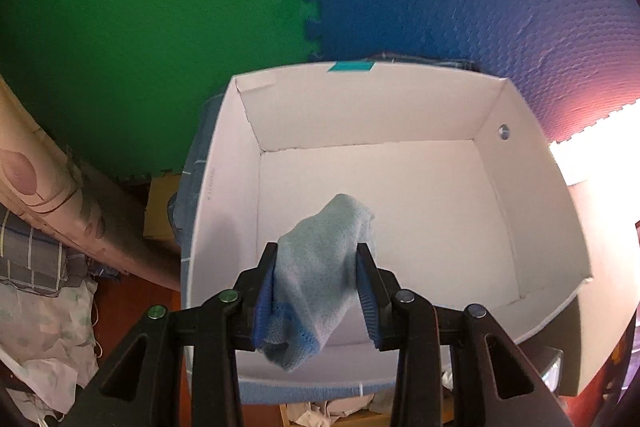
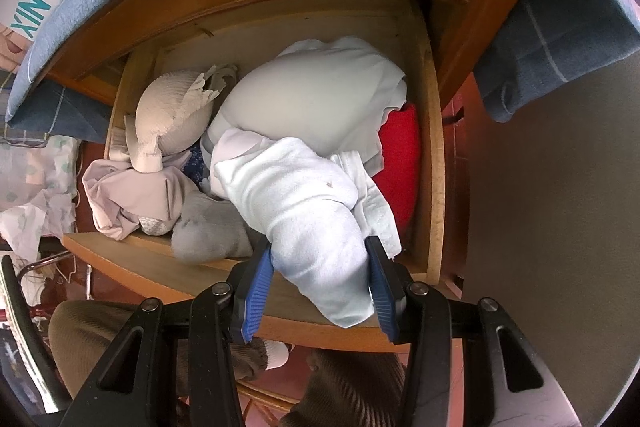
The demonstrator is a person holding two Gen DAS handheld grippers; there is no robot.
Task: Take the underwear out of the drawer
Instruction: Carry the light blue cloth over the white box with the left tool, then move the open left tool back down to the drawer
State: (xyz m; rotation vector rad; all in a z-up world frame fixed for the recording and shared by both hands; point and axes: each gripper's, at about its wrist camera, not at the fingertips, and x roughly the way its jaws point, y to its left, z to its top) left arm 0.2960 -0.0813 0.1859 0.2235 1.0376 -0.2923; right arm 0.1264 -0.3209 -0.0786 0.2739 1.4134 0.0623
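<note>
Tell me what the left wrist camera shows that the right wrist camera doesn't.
Only the left wrist view shows the left gripper shut on a light blue garment above a white cardboard box, with green and blue foam mats behind.

Only the right wrist view shows the right gripper shut on a white garment over the open wooden drawer full of clothes.

Both show a clamped piece of clothing.

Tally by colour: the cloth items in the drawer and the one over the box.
Best count; the pile overlaps.
White/pale: 3 — held garment, big bundle, bra
Pinkish: 1 —
Grey: 1 —
Red: 1 —
Light blue: 1 — knit piece over box
Total: 7
</note>
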